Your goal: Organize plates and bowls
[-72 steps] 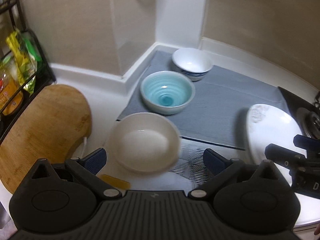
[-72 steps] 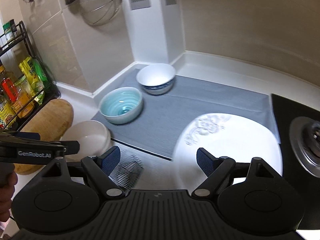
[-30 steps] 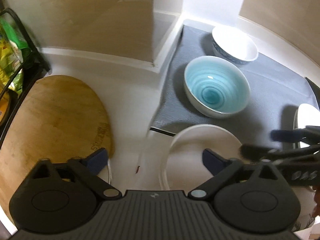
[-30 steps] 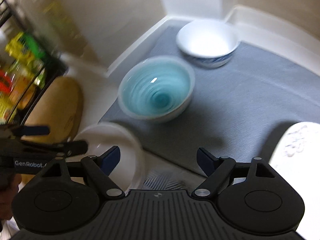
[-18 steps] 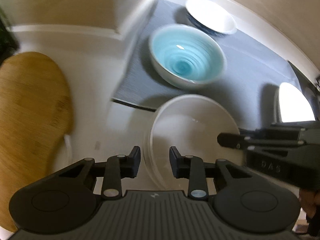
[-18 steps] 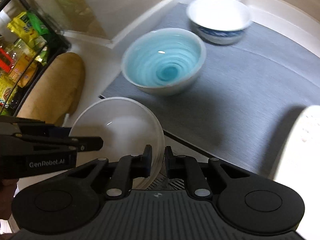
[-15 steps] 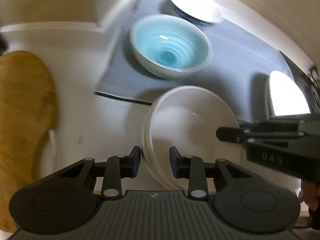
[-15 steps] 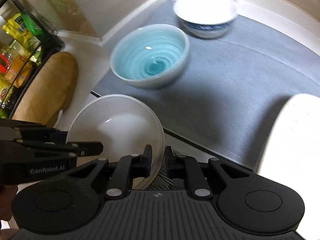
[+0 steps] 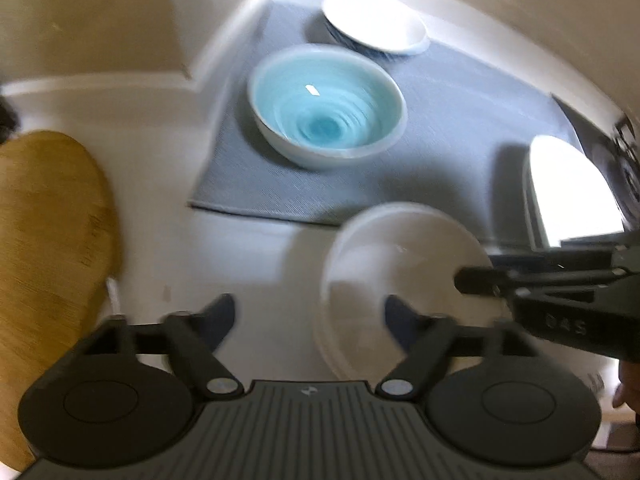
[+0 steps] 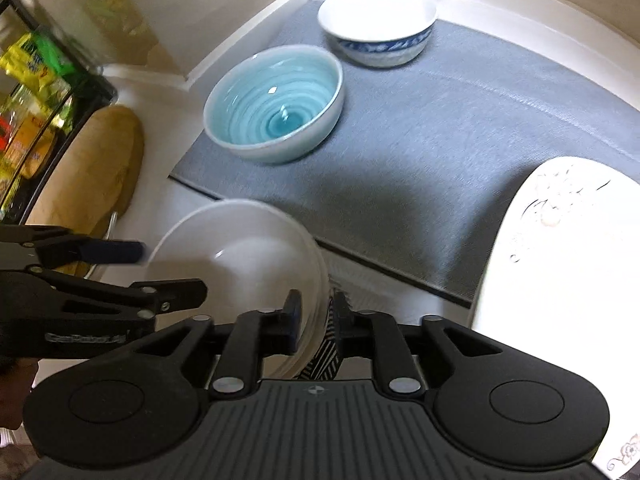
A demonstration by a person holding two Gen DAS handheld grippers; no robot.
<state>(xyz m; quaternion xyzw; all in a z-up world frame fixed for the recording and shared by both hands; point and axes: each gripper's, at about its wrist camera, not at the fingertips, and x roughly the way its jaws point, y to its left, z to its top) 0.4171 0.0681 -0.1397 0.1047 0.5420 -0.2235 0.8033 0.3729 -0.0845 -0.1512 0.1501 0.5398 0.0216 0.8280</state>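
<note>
Home kitchen — tiled corner, white counter (image 10: 168,196) w/ 2 bowls, wooden cutting board (image 9: 44,232), snack rack (image 10: 36,120)

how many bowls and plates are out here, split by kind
bowls: 3 - plain white bowl, blue swirl bowl, white bowl with blue pattern
plates: 1 - white plate with floral print
total: 4
</note>
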